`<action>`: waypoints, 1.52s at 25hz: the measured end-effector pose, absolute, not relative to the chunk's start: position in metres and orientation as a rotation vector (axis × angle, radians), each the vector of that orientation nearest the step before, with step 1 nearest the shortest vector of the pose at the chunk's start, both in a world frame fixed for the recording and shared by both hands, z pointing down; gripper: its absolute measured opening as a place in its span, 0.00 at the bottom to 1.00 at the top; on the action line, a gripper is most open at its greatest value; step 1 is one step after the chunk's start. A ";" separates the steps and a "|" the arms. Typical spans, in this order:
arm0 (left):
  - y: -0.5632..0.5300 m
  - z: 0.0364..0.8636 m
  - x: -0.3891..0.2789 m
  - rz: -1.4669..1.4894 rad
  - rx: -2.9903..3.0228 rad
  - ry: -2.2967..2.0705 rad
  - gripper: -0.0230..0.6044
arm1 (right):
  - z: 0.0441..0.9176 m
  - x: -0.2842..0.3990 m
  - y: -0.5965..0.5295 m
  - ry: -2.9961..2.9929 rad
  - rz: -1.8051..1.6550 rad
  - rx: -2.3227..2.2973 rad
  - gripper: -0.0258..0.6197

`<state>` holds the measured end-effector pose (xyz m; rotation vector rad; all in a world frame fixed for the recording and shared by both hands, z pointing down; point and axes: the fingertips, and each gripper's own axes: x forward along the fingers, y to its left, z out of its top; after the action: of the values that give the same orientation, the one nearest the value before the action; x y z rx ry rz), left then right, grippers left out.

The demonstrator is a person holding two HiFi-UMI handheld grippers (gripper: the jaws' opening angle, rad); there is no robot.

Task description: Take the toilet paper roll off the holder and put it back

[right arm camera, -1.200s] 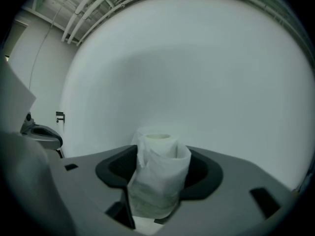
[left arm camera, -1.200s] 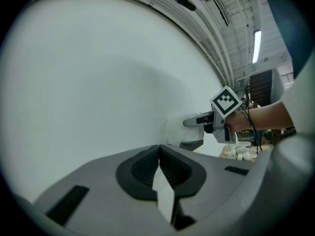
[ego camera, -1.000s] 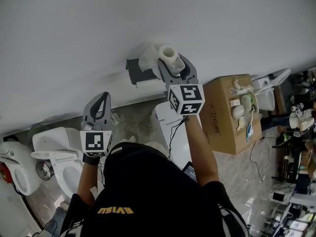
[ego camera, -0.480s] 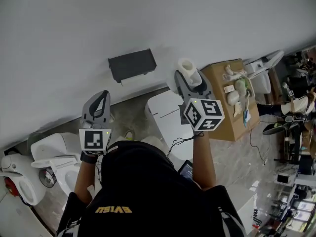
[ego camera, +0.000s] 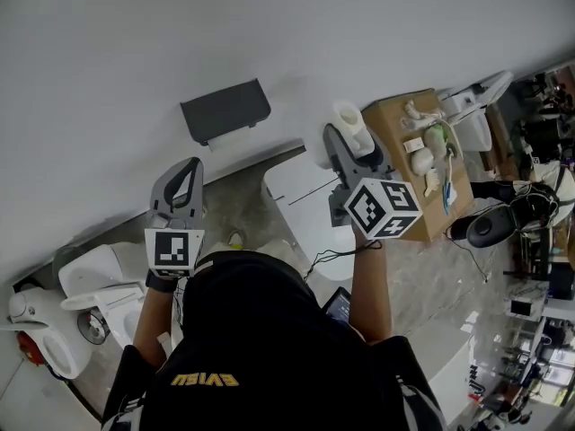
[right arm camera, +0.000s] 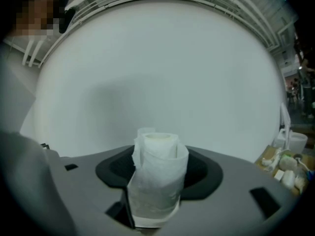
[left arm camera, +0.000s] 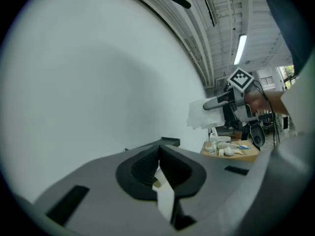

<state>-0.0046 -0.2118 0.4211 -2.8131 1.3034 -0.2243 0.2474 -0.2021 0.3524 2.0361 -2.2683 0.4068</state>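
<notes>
1. Done: toilet paper roll (ego camera: pixel 352 120) off the dark holder (ego camera: pixel 225 110), clamped in right claw (ego camera: pixel 346 142), well right of it.
2. Closed on nothing: left claw (ego camera: pixel 184 180), nearer than holder.
3. Remaining, by judgement: reseat roll on holder.

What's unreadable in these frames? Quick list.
- Holder inside: in the head view its own dark cover hides it; in the left gripper view the left tongs hide all but a corner.
- Toilet paper roll lower end: in the right gripper view, sunk between the right tongs.
- Items on the cardboard box: head view, too small.
</notes>
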 end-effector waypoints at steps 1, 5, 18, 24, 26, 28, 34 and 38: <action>-0.211 0.421 -0.006 -0.225 -2.812 1.307 0.06 | 0.351 0.248 -0.202 -2.270 0.401 2.037 0.43; -0.209 0.420 -0.014 -0.228 -2.797 1.337 0.06 | 0.343 0.247 -0.203 -2.274 0.363 2.042 0.43; -0.202 0.421 -0.042 -0.213 -2.759 1.447 0.06 | 0.325 0.223 -0.213 -2.323 0.258 1.964 0.43; -0.202 0.418 -0.056 -0.195 -2.733 1.496 0.06 | 0.320 0.207 -0.227 -2.355 0.227 1.908 0.43; -0.202 0.418 -0.063 -0.192 -2.724 1.519 0.06 | 0.318 0.202 -0.231 -2.366 0.218 1.896 0.43; -0.200 0.419 -0.071 -0.195 -2.713 1.543 0.06 | 0.316 0.196 -0.234 -2.377 0.208 1.881 0.43; -0.200 0.419 -0.083 -0.188 -2.692 1.589 0.06 | 0.319 0.177 -0.251 -2.405 0.199 1.820 0.43; -0.198 0.418 -0.085 -0.184 -2.681 1.604 0.06 | 0.321 0.159 -0.263 -2.423 0.166 1.766 0.43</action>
<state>-0.0850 -0.1976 0.4177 -2.6809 1.6043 -0.1836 0.1589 -0.2632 0.3211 1.7658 -2.4228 0.1664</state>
